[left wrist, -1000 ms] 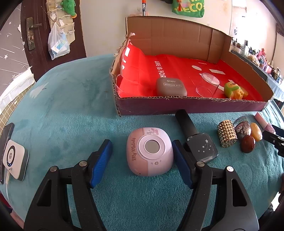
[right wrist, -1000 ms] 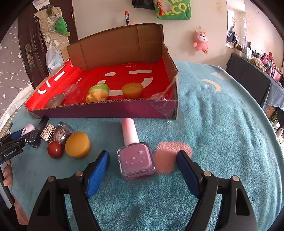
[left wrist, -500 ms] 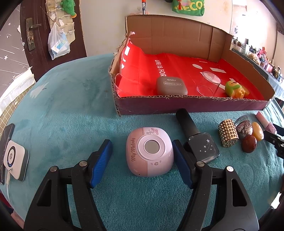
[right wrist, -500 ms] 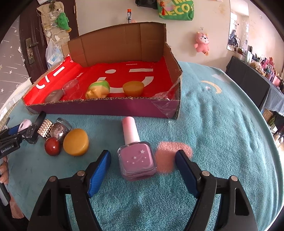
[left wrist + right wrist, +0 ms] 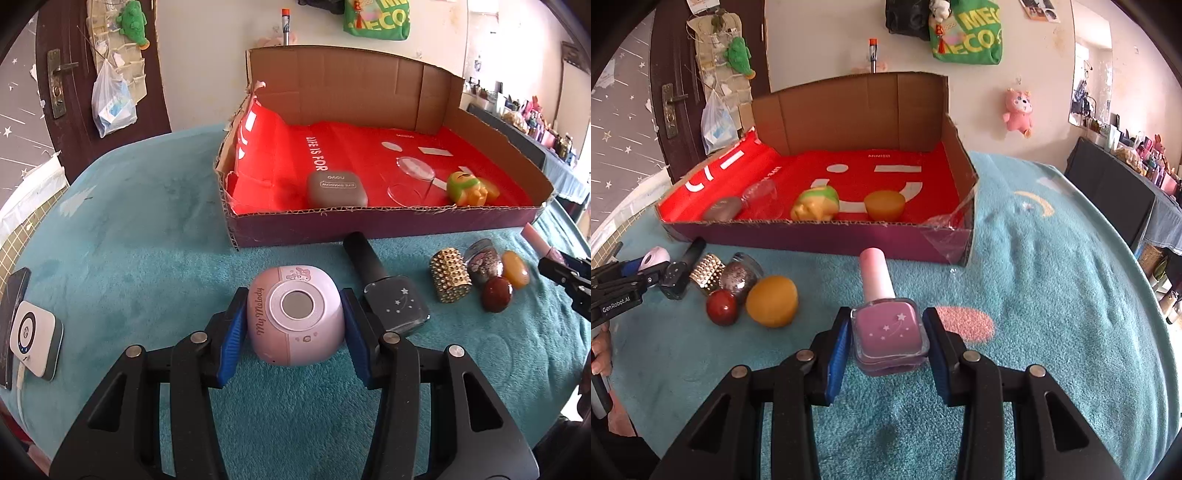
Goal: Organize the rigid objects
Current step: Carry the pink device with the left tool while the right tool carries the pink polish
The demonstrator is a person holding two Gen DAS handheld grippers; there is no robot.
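Note:
A pink rounded My Melody gadget (image 5: 295, 317) lies on the teal cloth. My left gripper (image 5: 294, 297) straddles it, jaws closing, both blue pads touching its sides. A square pink nail polish bottle (image 5: 890, 332) with a pale cap lies flat between the fingers of my right gripper (image 5: 886, 314). Those jaws are closing too, pads against the glass. Behind both stands a cardboard box (image 5: 369, 229) lined in red. It holds a grey eyeshadow case (image 5: 338, 188), a clear cup (image 5: 412, 181), a green-yellow toy (image 5: 465, 188) and an orange cup (image 5: 884, 205).
Right of the gadget lie a black nail polish bottle (image 5: 391, 302), a gold studded piece (image 5: 450, 282), a glitter jar (image 5: 482, 260), a red-brown ball (image 5: 496, 293) and an amber disc (image 5: 772, 301). A white charger and phone (image 5: 33, 332) rest at the cloth's left edge.
Both grippers have narrowed from wide open until their pads meet the pink gadget and the pink bottle. Neither hand has shifted much, and both objects still lie on the cloth.

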